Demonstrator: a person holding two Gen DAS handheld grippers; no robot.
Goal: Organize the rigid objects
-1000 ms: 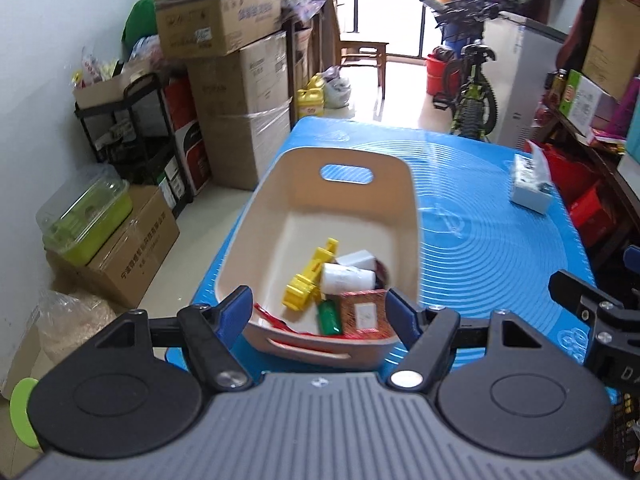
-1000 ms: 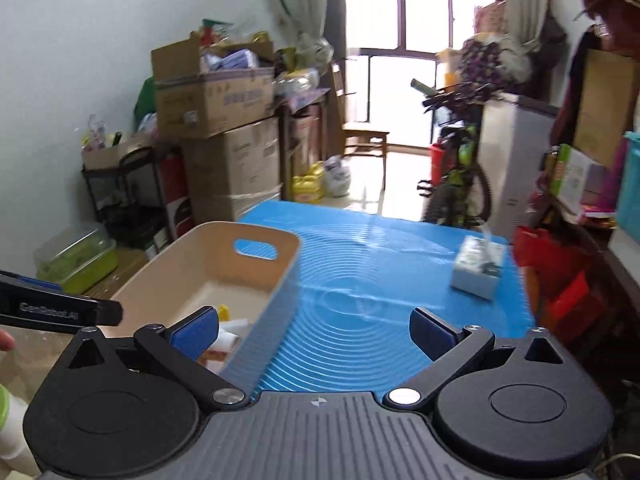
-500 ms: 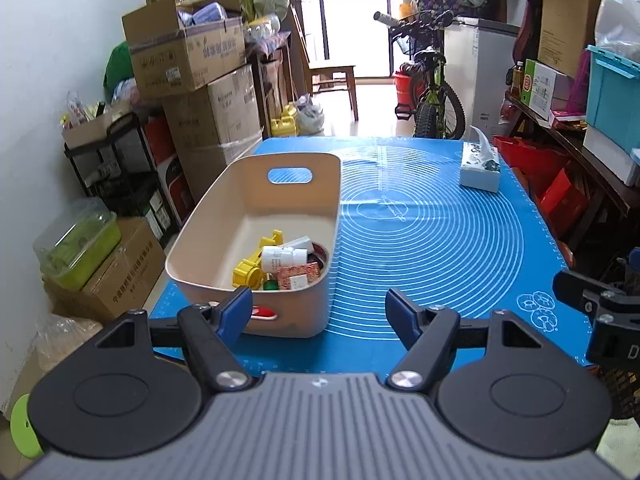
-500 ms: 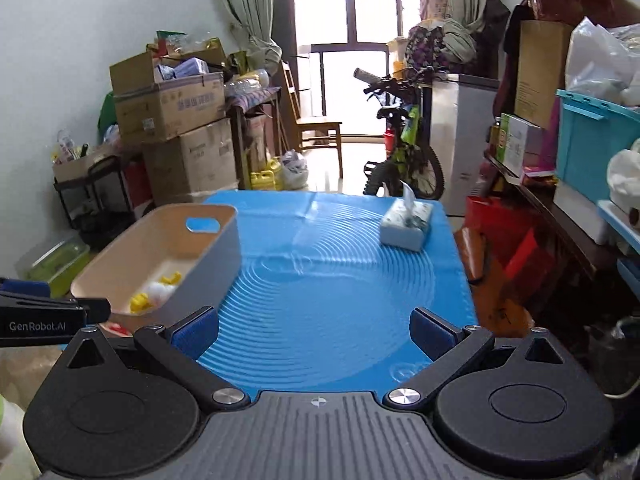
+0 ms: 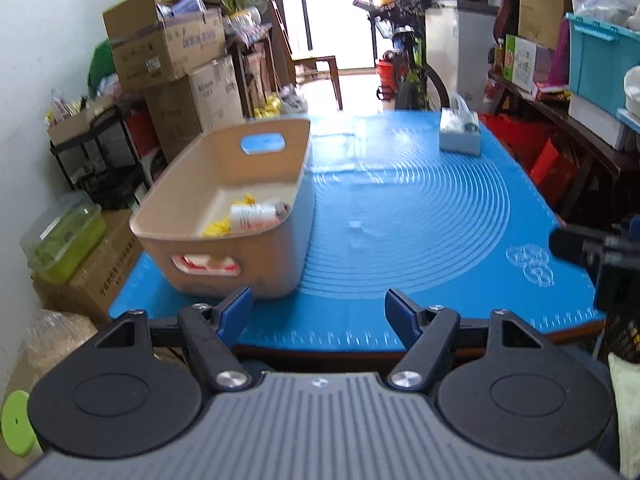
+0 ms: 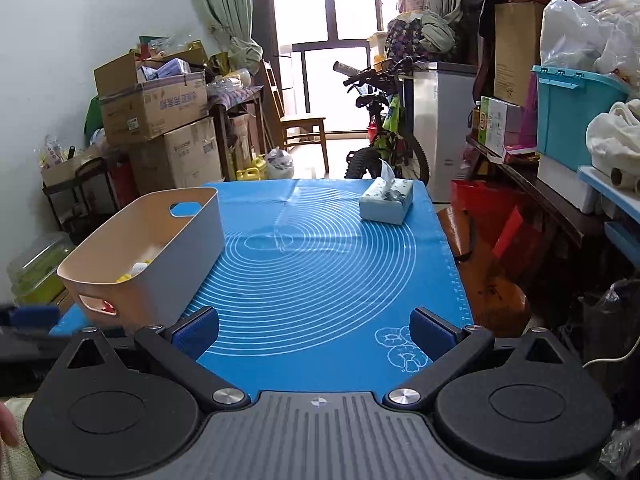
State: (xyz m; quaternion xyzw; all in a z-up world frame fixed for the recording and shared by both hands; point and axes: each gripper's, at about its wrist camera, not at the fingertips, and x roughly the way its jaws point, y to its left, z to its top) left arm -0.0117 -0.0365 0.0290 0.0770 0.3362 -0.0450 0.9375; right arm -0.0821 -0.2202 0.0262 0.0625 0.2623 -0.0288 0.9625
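A beige bin (image 5: 276, 268) with handle slots stands on the left of the blue mat (image 5: 420, 220). It holds a white bottle (image 5: 254, 214), yellow pieces (image 5: 218, 227) and a red-and-white item seen through the near slot. The bin also shows in the right wrist view (image 6: 176, 256). My left gripper (image 5: 318, 312) is open and empty, above the table's near edge, just short of the bin. My right gripper (image 6: 314, 330) is open and empty over the mat's near edge.
A tissue box (image 5: 460, 136) sits at the mat's far right, also in the right wrist view (image 6: 386, 202). Stacked cardboard boxes (image 5: 176, 76) and a shelf line the left wall. A bicycle (image 6: 384, 136) stands beyond the table. Shelves with bins (image 6: 572, 116) run along the right.
Both grippers have pulled back from the bin toward the table's near edge. The bin, once right under the left gripper, now sits farther ahead. Both stay open and empty.
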